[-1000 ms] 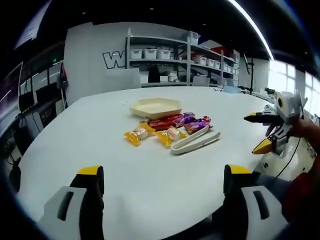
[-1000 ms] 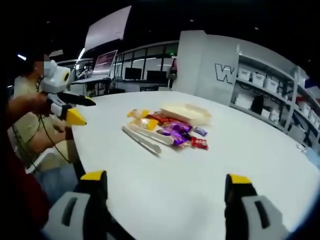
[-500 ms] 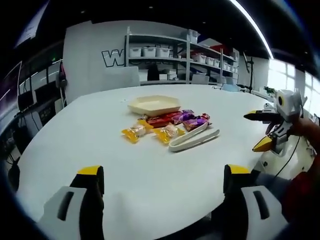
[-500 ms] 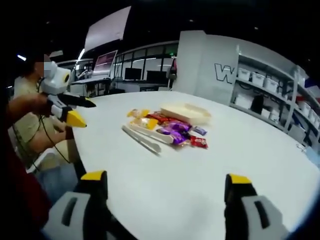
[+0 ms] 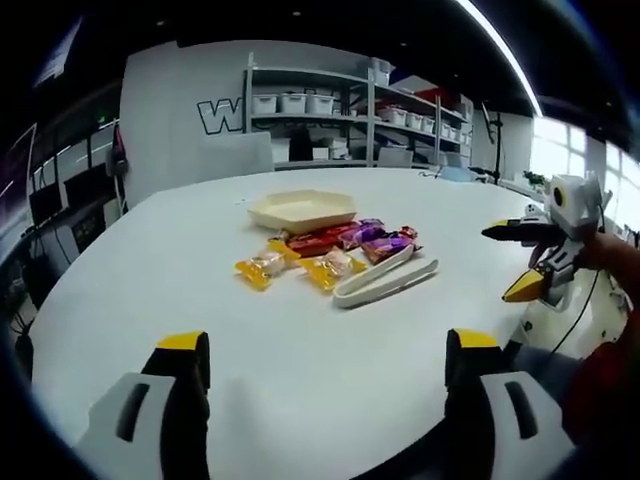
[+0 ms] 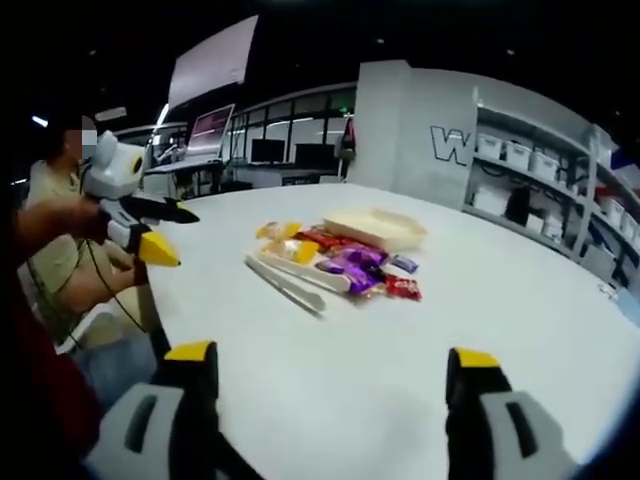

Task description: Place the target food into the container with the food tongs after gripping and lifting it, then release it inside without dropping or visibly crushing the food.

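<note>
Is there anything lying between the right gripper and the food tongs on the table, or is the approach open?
Nothing visible blocks it. In the right gripper view, bare white table lies between the open right gripper and the food tongs. The wrapped snacks and the beige container sit beyond the tongs.

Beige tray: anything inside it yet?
The beige tray looks empty in both views, though its near rim hides part of the floor. The wrapped snacks and white tongs lie on the table beside it.
</note>
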